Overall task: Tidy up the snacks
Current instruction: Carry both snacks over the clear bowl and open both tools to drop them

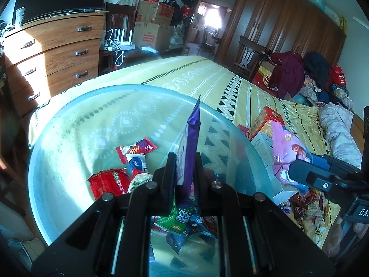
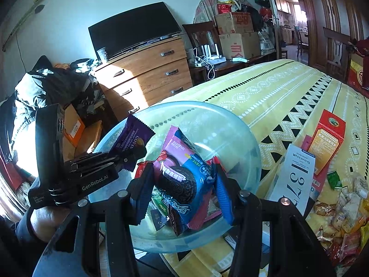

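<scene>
A clear round bowl [image 1: 92, 120] sits on the yellow bed sheet and holds several small snack packets, among them a red one [image 1: 108, 182]. My left gripper [image 1: 184, 157] is shut on a purple snack packet [image 1: 192, 133], which stands edge-on above the bowl. In the right wrist view my right gripper [image 2: 183, 170] is shut on a pink-and-blue cookie packet [image 2: 180, 152] over the bowl [image 2: 230, 127]. The left gripper [image 2: 129, 159] with the purple packet [image 2: 131, 138] shows there at the bowl's left rim. The right gripper [image 1: 293, 173] and its pink packet [image 1: 286, 147] appear right of the bowl.
A red-orange box [image 2: 327, 143] and a white box [image 2: 297, 177] lie on the bed right of the bowl. A pile of loose snacks [image 2: 341, 214] spreads beyond them. A wooden dresser [image 2: 147, 69] stands past the bed's edge. A person's hand [image 2: 43, 219] holds the left gripper.
</scene>
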`<state>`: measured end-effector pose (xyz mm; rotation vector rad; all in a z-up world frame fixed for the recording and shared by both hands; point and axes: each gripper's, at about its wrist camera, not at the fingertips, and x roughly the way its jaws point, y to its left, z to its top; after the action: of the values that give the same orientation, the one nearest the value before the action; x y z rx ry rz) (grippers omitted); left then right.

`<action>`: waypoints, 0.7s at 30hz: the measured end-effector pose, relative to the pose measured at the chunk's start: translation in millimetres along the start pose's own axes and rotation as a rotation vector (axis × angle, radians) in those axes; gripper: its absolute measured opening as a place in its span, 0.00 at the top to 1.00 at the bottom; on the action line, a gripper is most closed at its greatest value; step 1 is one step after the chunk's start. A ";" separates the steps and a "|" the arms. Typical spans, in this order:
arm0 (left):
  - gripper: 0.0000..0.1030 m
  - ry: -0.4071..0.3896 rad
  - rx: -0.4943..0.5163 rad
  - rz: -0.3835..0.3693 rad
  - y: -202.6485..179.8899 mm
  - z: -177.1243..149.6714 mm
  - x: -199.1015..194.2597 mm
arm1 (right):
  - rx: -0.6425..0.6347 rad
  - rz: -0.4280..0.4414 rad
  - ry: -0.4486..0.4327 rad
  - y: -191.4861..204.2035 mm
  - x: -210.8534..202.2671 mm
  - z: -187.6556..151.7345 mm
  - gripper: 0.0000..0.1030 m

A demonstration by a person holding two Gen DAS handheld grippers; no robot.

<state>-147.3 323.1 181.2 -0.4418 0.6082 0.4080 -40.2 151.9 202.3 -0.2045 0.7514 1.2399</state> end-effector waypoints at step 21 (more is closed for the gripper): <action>0.86 0.013 -0.001 -0.006 -1.5 -4.7 2.1 | 0.001 0.004 0.017 2.1 5.9 -2.3 0.48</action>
<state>-147.1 320.0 176.8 -0.4472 0.6188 0.4001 -42.2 156.0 197.5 -0.2133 0.7679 1.2425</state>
